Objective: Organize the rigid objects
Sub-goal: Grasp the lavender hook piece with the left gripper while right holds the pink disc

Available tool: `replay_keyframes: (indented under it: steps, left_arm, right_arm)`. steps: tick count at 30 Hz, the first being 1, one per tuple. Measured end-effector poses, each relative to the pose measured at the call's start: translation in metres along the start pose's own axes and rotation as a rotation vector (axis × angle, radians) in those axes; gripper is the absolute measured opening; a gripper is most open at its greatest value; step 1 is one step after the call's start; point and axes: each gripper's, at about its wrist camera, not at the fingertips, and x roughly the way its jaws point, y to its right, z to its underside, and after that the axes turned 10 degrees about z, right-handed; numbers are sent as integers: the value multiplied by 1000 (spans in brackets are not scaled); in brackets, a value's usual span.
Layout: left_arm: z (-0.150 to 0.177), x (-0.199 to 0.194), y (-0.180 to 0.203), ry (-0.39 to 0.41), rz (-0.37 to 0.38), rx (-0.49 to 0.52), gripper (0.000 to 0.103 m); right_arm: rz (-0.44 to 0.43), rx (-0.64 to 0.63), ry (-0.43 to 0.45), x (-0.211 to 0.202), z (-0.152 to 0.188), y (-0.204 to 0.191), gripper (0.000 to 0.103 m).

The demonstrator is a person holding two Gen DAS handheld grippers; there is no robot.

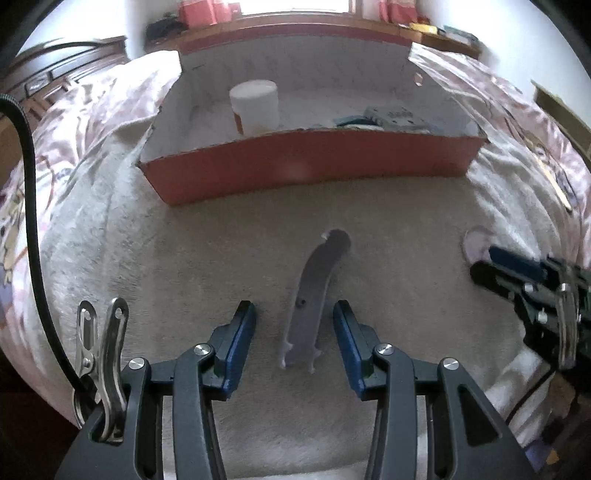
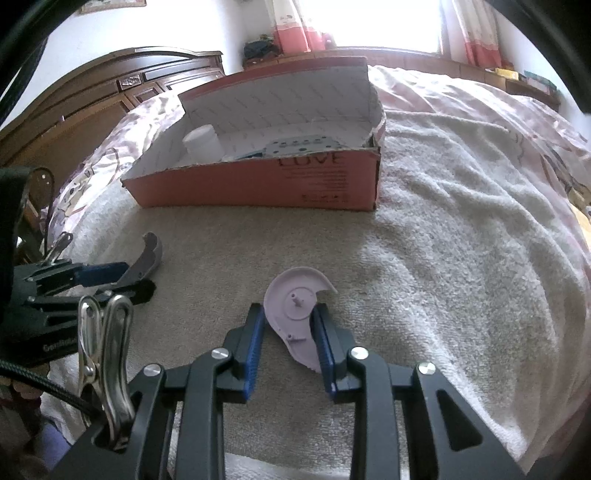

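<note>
Straddled by the left gripper (image 1: 294, 332), spread wide for a lengthwise grasp: curved grey plastic strip (image 1: 312, 295). Pinched by the right gripper (image 2: 289, 345): lilac plastic disc (image 2: 297, 306). At twelve o'clock: red cardboard box (image 1: 314, 166).

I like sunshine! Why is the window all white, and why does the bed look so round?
Both wrist views: window glare whites it out, and the fisheye lens bulges the towel. Left wrist view: right gripper looks blurred.
</note>
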Motion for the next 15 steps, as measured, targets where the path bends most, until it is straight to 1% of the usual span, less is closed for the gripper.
replay_keyframes:
  steps: [2, 4, 6, 8, 12, 15]
  left_arm:
    - [0, 1, 1, 4, 1, -18, 45]
    - [0, 1, 3, 9, -8, -9, 43]
    - [3, -1, 6, 18, 4, 1, 24]
    - [4, -3, 7, 22, 28, -6, 18]
    - [4, -7, 5, 38, 52, -18, 18]
    - [3, -15, 2, 60, 67, -31, 18]
  right_arm:
    - [0, -5, 2, 0, 0, -1, 30]
    - [3, -7, 4, 0, 0, -2, 30]
    - [8, -11, 6, 0, 0, -2, 30]
    - [14, -13, 9, 0, 0, -3, 29]
    - [10, -8, 15, -2, 0, -3, 29]
    - [-8, 6, 16, -3, 0, -3, 29]
